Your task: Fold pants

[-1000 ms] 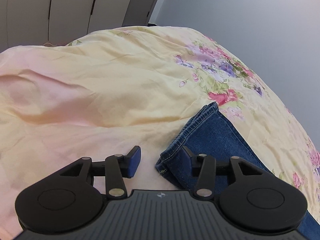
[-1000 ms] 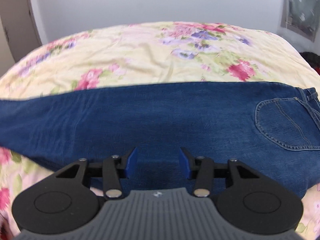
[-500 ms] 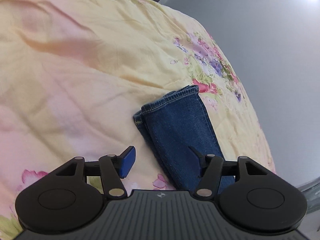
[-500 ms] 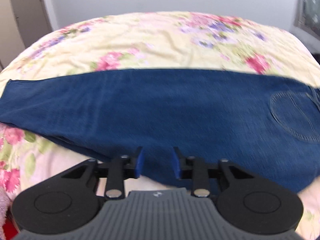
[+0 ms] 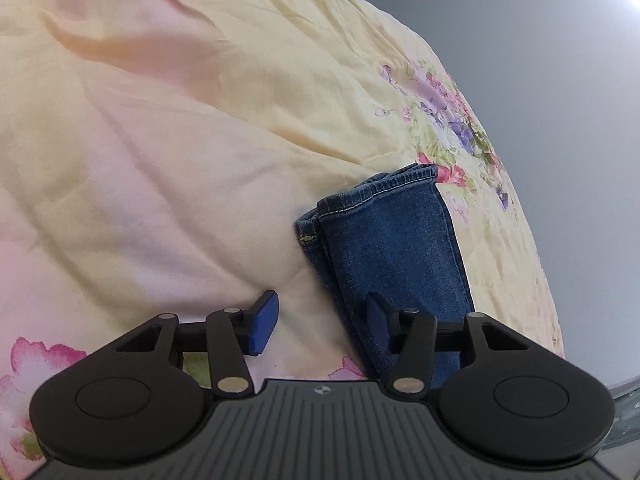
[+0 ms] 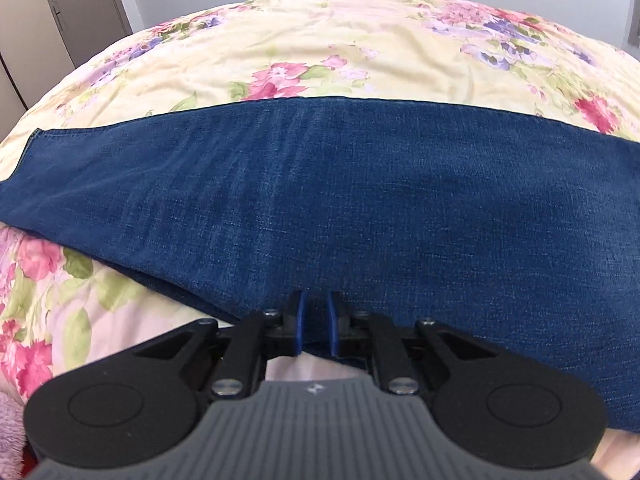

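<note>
On the bed's floral yellow quilt point(image 6: 360, 36) the blue denim pants point(image 6: 340, 208) lie flat, the right gripper point(image 6: 314, 322) just pinching their near edge, the left gripper point(image 5: 322, 322) agape astride the hem, probably needing to close before folding.

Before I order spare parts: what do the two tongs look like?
Both match. Left tongs and right tongs: matte black linkage arms with silver pivot screws, two round black discs at the base, a ribbed grey body bearing a small emblem, and blue pads on the fingertips. No cables, hands or sleeves show.
</note>
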`<state>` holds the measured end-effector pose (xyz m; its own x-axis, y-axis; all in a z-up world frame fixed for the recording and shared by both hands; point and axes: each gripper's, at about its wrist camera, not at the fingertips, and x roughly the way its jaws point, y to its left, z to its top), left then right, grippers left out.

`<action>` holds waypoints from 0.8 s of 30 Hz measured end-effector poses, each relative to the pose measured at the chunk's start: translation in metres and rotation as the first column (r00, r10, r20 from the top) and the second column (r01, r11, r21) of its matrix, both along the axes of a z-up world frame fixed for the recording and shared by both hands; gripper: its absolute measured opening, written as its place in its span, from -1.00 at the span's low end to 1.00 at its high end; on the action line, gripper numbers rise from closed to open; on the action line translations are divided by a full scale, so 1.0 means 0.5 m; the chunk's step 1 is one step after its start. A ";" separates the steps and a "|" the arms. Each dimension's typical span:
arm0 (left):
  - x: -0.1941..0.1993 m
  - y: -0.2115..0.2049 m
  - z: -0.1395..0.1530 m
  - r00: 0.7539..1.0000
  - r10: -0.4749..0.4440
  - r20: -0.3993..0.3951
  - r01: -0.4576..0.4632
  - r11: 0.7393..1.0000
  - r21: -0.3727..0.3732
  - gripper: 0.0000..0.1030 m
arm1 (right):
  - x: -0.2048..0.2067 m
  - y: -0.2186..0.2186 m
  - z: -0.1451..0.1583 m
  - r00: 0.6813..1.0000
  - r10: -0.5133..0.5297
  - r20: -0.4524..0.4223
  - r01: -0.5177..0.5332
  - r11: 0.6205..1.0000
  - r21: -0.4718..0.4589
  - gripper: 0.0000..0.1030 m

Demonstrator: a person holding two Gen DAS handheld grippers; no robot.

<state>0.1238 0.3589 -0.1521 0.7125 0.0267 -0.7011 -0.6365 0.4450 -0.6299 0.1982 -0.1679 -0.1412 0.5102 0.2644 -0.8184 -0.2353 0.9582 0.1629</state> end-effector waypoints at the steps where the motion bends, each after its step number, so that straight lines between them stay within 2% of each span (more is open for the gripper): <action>1: 0.001 -0.001 -0.001 1.000 0.000 0.008 0.000 1.000 -0.006 0.06 | 0.001 -0.002 -0.001 1.000 -0.001 -0.005 0.001 1.000 0.004 -0.86; 5: -0.010 0.009 -0.008 0.999 0.005 0.048 -0.001 0.998 -0.067 0.05 | 0.003 0.000 0.005 1.000 0.003 -0.001 -0.003 1.000 0.009 -0.84; 11: -0.021 0.034 -0.037 0.993 0.070 0.091 -0.054 0.985 -0.166 0.05 | 0.009 -0.013 0.025 1.000 0.014 0.012 -0.014 0.999 0.041 -0.80; 13: -0.008 0.041 -0.040 0.992 0.079 0.101 -0.060 0.982 -0.179 -0.02 | 0.026 -0.015 0.033 1.000 0.021 0.010 -0.021 0.999 0.043 -0.80; 16: 0.016 0.040 -0.029 0.991 0.075 0.110 -0.059 0.988 -0.142 -0.19 | 0.060 -0.017 0.040 1.000 0.019 0.003 -0.019 0.998 0.054 -0.84; 22: 0.057 0.021 -0.004 0.996 0.028 0.090 -0.033 0.998 0.051 -0.58 | 0.176 -0.006 0.049 1.000 -0.017 0.004 0.016 0.994 0.112 -0.85; 24: 0.060 0.017 -0.005 0.996 0.022 0.089 -0.029 0.996 0.080 -0.64 | 0.222 0.005 0.042 1.000 -0.029 0.002 0.028 0.994 0.110 -0.89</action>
<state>0.1537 0.3677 -0.1548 0.7696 0.0999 -0.6307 -0.5921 0.4814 -0.6463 0.3090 -0.1652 -0.1200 0.5217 0.3378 -0.7834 -0.2088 0.9409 0.2667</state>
